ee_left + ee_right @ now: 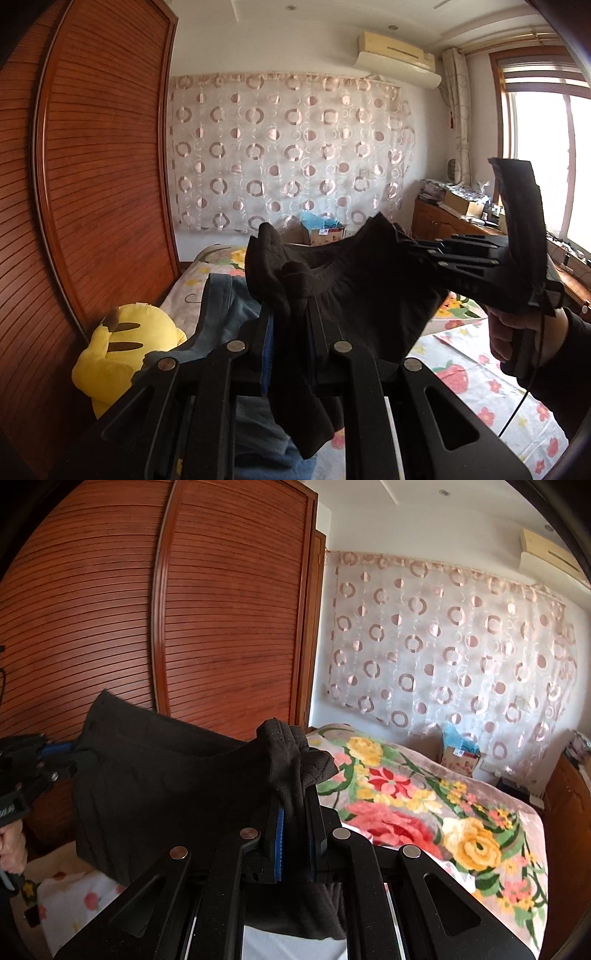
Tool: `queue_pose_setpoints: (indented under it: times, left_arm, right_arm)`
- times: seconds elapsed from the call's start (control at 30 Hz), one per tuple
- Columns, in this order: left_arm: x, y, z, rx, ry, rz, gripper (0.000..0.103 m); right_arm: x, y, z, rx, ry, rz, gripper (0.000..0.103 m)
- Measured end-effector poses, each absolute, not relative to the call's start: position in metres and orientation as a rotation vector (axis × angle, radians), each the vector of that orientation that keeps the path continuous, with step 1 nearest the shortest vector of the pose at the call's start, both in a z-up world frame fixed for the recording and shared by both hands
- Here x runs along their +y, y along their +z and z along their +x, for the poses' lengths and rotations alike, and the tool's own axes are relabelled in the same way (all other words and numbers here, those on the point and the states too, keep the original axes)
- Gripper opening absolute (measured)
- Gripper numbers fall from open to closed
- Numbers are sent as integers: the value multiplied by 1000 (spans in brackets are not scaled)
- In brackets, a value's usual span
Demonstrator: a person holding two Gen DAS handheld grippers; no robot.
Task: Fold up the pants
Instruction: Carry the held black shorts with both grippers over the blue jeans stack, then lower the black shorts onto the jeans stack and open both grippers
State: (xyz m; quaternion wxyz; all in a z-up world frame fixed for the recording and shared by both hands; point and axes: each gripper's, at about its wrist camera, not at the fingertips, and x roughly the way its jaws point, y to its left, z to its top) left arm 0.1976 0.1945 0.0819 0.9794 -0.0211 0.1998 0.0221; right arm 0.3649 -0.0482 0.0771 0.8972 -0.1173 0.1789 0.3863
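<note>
Dark pants (354,280) held up, waistband stretched 9-to-3 o'clock btwn left hand-held gripper (288,332) & right hand-held gripper (295,812), both pinching waistband; legs hang down.

Both wrist cams sit right behind their claws, aimed level across the bed (424,794). Shared: circle-pattern curtain (288,147) at 12 o'clock, louvered wardrobe (110,609) at 9.

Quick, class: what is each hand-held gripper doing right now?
Left hand-held gripper: closed on the pants.
Right hand-held gripper: closed on the pants too.
</note>
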Motion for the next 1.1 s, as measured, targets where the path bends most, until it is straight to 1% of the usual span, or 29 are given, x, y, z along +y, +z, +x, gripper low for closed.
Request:
queue_pose_setpoints:
  times: [0.2, 0.47, 0.7, 0.73, 0.8, 0.83, 0.87, 0.9, 0.93, 0.97, 1.0, 1.03, 1.1]
  left_arm:
    - [205, 69, 205, 426, 71, -65, 16]
    - [226, 58, 201, 448, 144, -119, 16]
    - [244, 38, 205, 514, 216, -133, 16]
    - [245, 36, 205, 519, 223, -133, 16]
    - [248, 34, 206, 525, 230, -140, 16]
    - [250, 34, 206, 528, 230, -145, 18]
    - [252, 34, 207, 528, 233, -150, 20]
    - [253, 34, 206, 525, 234, -155, 24]
    - [254, 35, 206, 522, 239, -158, 30]
    - [254, 38, 205, 516, 246, -157, 34]
    - [253, 40, 203, 505, 247, -156, 43]
    - [254, 42, 202, 495, 244, -155, 47]
    - [252, 45, 200, 481, 239, -142, 49]
  right_arm:
    - [-11, 72, 403, 409, 842, -263, 9]
    - [55, 71, 444, 408, 941, -331, 9]
    - [84, 55, 478, 491, 979, -340, 9]
    - [84, 56, 482, 497, 981, -333, 10]
    - [84, 59, 490, 513, 988, -313, 18]
    - [82, 61, 489, 510, 985, -311, 20]
    - [79, 64, 489, 499, 981, -301, 29]
    - [77, 65, 488, 488, 979, -293, 40]
    - [72, 69, 488, 475, 971, -284, 44]
    - [69, 70, 487, 464, 967, -269, 45]
    - [65, 70, 486, 459, 965, -254, 46]
    - [61, 71, 485, 456, 959, -244, 46]
    - [47, 73, 481, 447, 963, -219, 46]
